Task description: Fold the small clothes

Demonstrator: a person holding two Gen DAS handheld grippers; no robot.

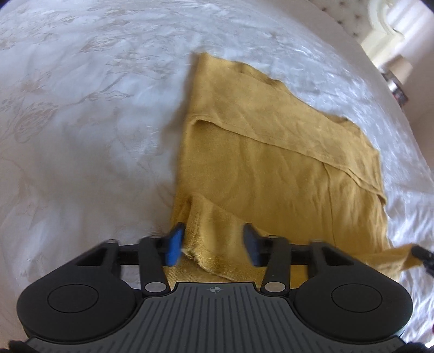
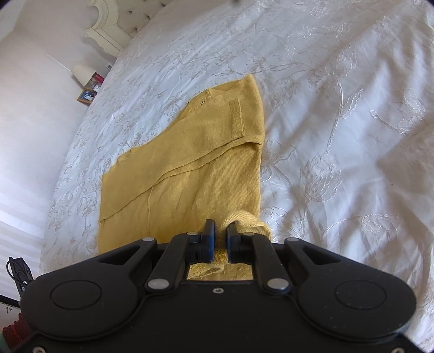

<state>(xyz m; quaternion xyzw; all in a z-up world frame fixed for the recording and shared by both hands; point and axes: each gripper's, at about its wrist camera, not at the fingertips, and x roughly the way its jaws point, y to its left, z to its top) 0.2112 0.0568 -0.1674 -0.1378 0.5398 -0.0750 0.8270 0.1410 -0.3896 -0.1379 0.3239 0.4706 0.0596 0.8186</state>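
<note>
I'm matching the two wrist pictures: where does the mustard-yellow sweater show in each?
Left wrist view: the mustard-yellow sweater fills centre and right, running under the left gripper.
Right wrist view: the sweater lies centre-left; the right gripper pinches its hem.
Shared landmark: the embroidered white bedspread under it.

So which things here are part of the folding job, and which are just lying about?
Part of the job:
- yellow knit garment
- left gripper, open over its ribbed edge
- right gripper, shut on its hem
- white bedspread

Lying about:
- white lamp
- framed picture
- headboard
</note>
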